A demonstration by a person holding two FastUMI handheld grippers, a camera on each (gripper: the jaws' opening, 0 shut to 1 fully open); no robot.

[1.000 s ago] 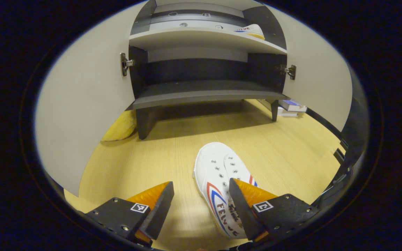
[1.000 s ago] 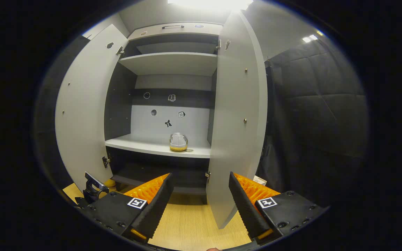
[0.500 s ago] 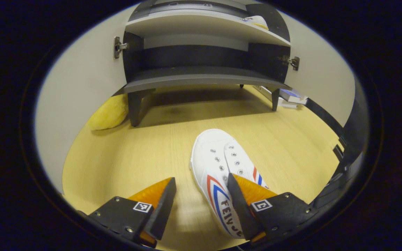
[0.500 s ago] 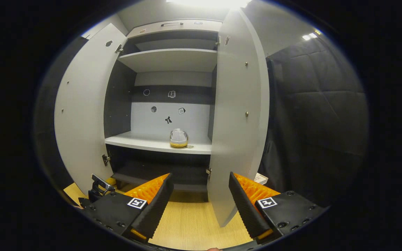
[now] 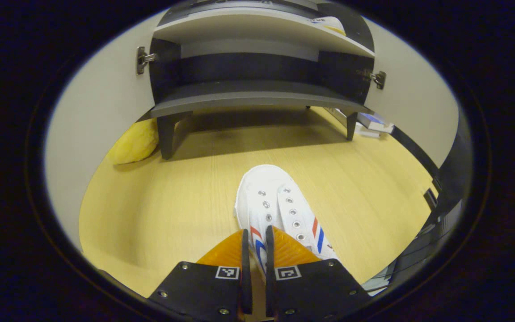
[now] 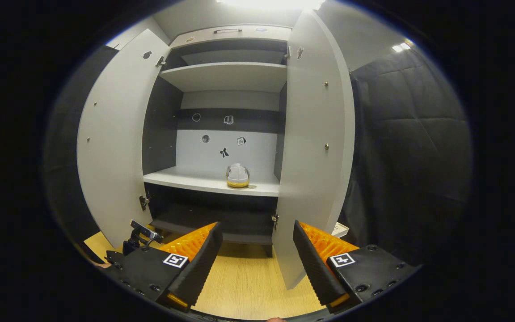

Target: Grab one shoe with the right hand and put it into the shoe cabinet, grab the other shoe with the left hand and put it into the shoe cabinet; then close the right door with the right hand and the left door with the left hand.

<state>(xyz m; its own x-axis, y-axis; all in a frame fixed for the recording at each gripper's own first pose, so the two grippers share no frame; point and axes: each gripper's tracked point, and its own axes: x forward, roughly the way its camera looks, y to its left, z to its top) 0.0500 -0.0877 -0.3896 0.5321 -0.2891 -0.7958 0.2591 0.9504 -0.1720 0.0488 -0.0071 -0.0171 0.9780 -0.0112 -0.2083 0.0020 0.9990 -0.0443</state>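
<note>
Since the white shoe (image 5: 280, 210) on the floor (image 5: 172, 197) looks light, soft canvas, its side wall by the collar is pinched between the closed fingers of the left hand-held gripper (image 5: 254, 243); sagging is likely when lifted. The right hand-held gripper (image 6: 257, 243) is held apart, empty, facing the shoe cabinet (image 6: 221, 183), where the other shoe (image 6: 238, 175) is seen on the middle shelf, both doors open.

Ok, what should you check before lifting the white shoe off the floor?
1. Left gripper closed on the white canvas shoe with red and blue stripes: ok, fingers pinch its side wall.
2. Grip firm enough to lift: cannot tell.
3. Both grey cabinet doors open: ok.
4. First shoe on the white shelf, room beside it: ok.
5. Right gripper open, holding nothing: ok.
6. Wooden floor path to the cabinet free: ok.
</note>
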